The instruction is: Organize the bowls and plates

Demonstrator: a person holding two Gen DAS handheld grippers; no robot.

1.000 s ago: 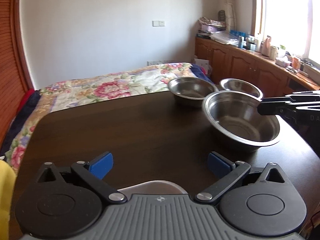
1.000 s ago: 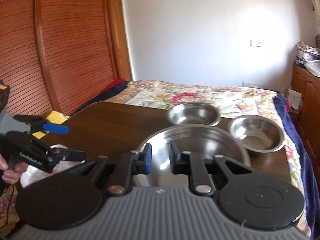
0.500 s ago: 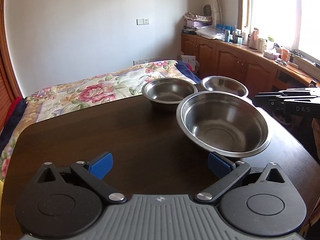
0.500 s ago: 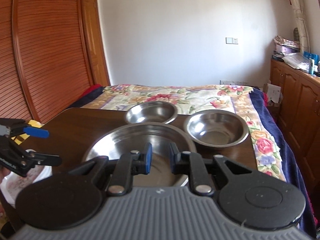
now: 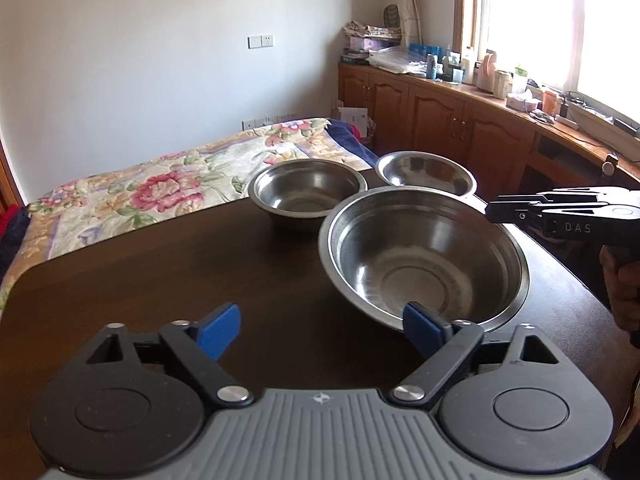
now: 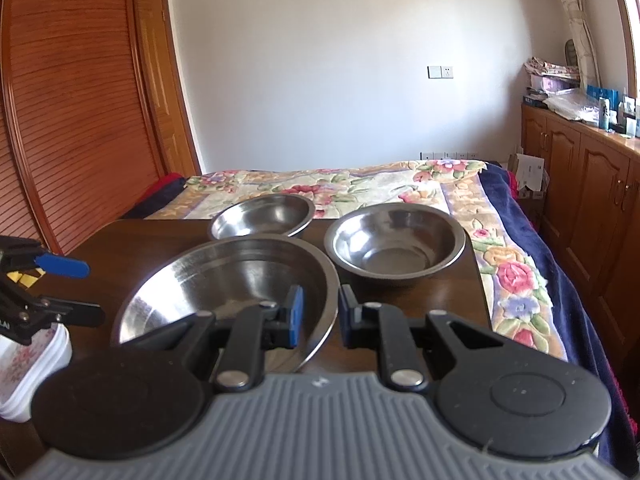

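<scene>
A dark wooden table (image 5: pixel 160 272) fills the foreground. The left gripper (image 5: pixel 320 326) hovers low over it with its jaws spread wide and nothing between them; its right blue pad sits just in front of the near rim of a large steel bowl (image 5: pixel 420 256). The right gripper (image 6: pixel 318 316) reaches in from the other side, its jaws narrowed around that bowl's rim, one pad inside and one outside; whether the pads actually press the metal cannot be told. At the table's left edge, beneath the left gripper, sits a stack of white flowered plates (image 6: pixel 28 364). Behind the large bowl stand two smaller steel bowls side by side, the left one (image 6: pixel 262 216) and the right one (image 6: pixel 394 240). Beyond the table lies a bed with a flowered cover (image 6: pixel 360 180).
</scene>
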